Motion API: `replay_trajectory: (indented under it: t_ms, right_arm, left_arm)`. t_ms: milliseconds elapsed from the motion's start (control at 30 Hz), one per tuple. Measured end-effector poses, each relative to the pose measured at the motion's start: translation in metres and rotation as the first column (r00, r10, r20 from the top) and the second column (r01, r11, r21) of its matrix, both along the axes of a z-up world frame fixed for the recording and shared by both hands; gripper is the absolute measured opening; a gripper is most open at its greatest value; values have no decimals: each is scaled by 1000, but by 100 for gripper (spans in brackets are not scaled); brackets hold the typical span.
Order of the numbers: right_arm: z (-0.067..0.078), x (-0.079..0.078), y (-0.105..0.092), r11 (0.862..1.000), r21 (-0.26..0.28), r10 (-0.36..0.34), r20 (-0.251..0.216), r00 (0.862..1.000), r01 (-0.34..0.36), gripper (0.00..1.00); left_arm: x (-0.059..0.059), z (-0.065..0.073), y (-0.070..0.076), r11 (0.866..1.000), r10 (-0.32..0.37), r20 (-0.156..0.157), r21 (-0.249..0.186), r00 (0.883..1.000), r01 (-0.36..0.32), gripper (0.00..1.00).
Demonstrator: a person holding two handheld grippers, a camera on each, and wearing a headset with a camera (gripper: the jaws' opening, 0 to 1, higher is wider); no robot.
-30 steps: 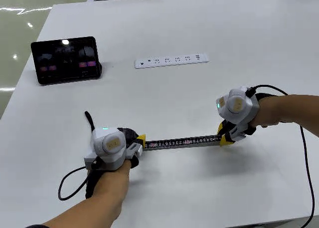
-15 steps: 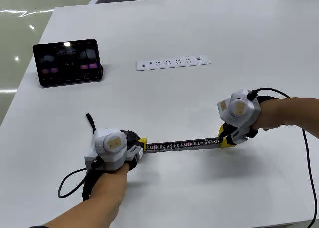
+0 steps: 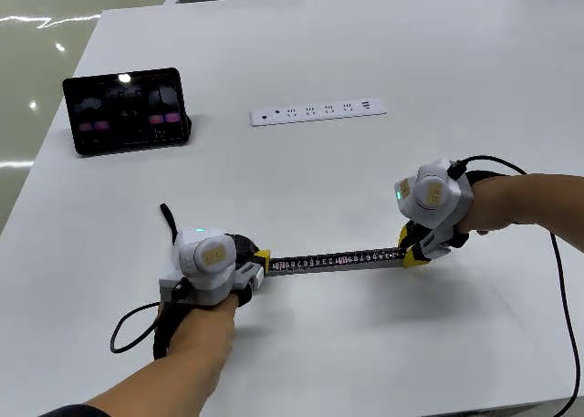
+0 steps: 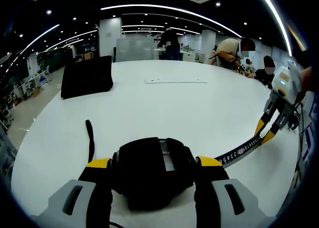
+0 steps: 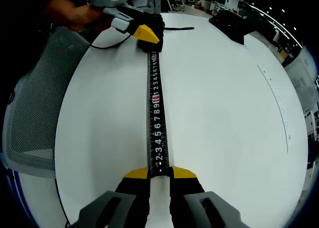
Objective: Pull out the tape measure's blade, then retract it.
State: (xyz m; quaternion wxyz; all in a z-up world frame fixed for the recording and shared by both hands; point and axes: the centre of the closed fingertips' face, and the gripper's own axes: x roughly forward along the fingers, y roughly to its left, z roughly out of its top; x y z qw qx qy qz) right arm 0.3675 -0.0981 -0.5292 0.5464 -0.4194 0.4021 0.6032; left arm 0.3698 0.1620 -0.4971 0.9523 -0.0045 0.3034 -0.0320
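The black tape measure case (image 4: pixel 153 169) sits between the yellow-tipped jaws of my left gripper (image 3: pixel 248 273), which is shut on it at the table's front left. Its black blade (image 3: pixel 333 261) with white numbers runs out level to the right, just above the table. My right gripper (image 3: pixel 412 252) is shut on the blade's end (image 5: pixel 160 169). In the right gripper view the blade (image 5: pixel 155 113) stretches straight away to the case (image 5: pixel 151 36) and the left gripper (image 5: pixel 130 25). The case's black wrist strap (image 4: pixel 89 140) lies on the table.
A white table (image 3: pixel 383 61) holds a dark tablet on a stand (image 3: pixel 126 109) at the back left and a white power strip (image 3: pixel 318 111) behind the middle. Cables (image 3: pixel 558 280) trail from both grippers. People stand beyond the table (image 4: pixel 234 51) in the left gripper view.
The blade is a little shorter: the right gripper has come slightly leftwards toward the case since a second ago. The left gripper keeps its hold in place. The head camera has shifted a bit.
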Motion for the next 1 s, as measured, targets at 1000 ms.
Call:
replay_trajectory:
  t_ms: [1000]
  right_arm:
    - [-2,2,1,1000,-8,-26,-1,1000,26,11]
  left_arm:
    - [-2,0,-4,1000,-9,-23,17,1000,9,62]
